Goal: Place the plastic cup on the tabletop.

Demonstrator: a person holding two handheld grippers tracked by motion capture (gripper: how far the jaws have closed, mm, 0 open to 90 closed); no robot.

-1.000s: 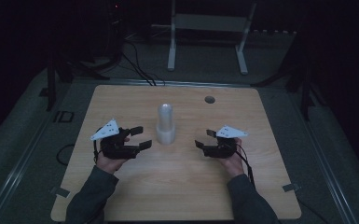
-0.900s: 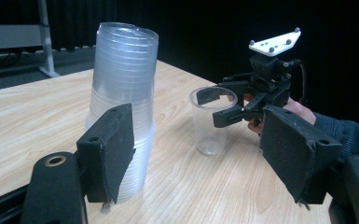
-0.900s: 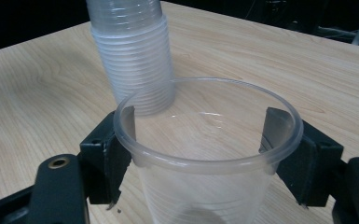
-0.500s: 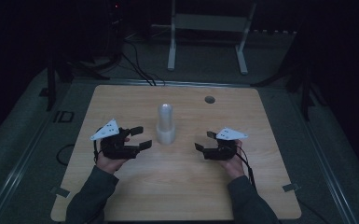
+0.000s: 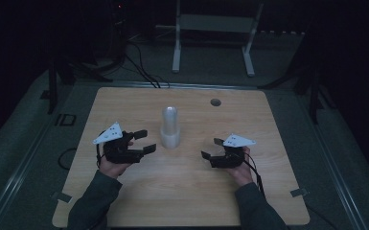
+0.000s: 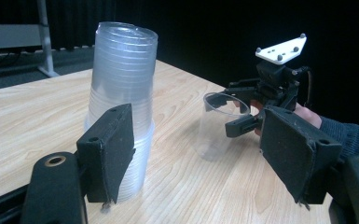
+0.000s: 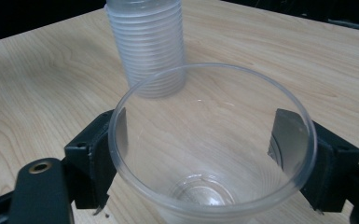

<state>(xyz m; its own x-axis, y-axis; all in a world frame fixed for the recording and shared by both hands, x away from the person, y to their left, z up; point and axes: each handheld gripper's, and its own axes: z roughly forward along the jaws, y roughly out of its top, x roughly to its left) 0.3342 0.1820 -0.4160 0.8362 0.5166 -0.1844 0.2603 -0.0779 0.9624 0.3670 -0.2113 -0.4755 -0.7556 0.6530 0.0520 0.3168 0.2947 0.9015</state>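
We see a light wooden table (image 5: 124, 103) with a small round hole (image 5: 215, 102) near its far edge. Beyond the table, on the grey floor (image 5: 287, 72), stands a white metal frame (image 5: 213, 28), and dark cables (image 5: 141, 72) run beside it.

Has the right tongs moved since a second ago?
Yes. The right tongs shifted slightly toward the person and away from the cup stack, which stayed put.

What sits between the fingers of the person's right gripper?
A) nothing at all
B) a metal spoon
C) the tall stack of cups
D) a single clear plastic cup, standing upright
D: in the right gripper view a single clear cup stands upright on the table between the right gripper fingers, the stack of cups beyond.
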